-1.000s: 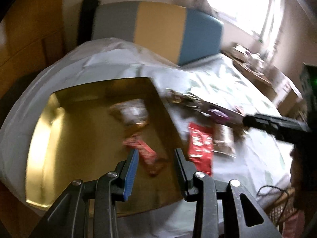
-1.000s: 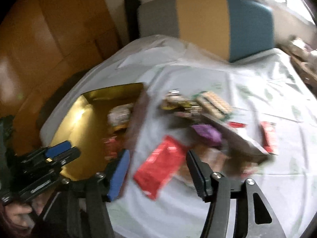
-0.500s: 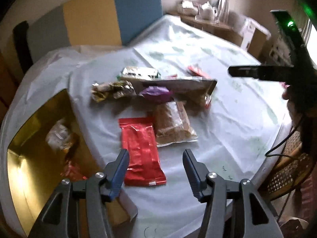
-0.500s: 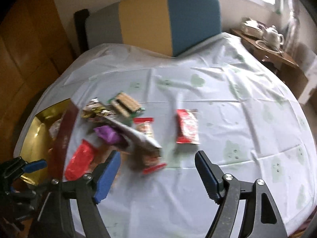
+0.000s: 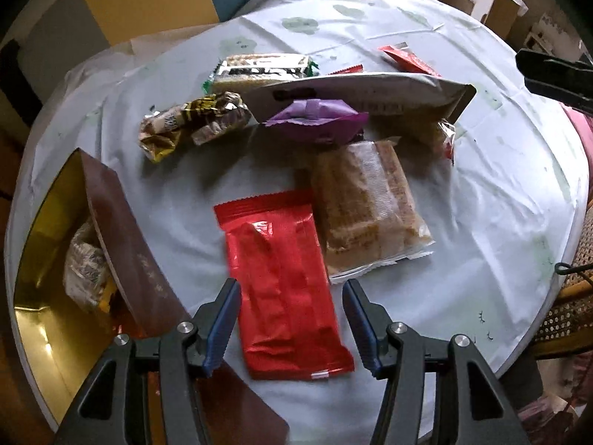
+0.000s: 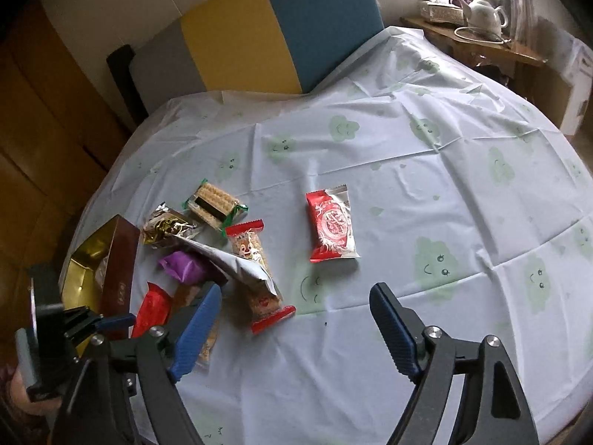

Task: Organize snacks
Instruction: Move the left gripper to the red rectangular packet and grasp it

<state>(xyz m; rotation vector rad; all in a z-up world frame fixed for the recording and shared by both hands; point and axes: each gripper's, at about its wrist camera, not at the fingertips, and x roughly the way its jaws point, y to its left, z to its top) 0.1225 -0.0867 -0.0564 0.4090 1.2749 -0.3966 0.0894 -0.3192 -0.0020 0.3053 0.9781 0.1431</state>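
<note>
- Step in hand, my guess: pick the red packet for the gold box — come straight down, pinch across its narrow width, not the crinkly end seal.
- My left claw is spread, nothing pinched; the packet lies flat on the tabletop between the fingers, untouched.
- My right claw is opening, empty — the red-and-white snack lies well ahead.
</note>
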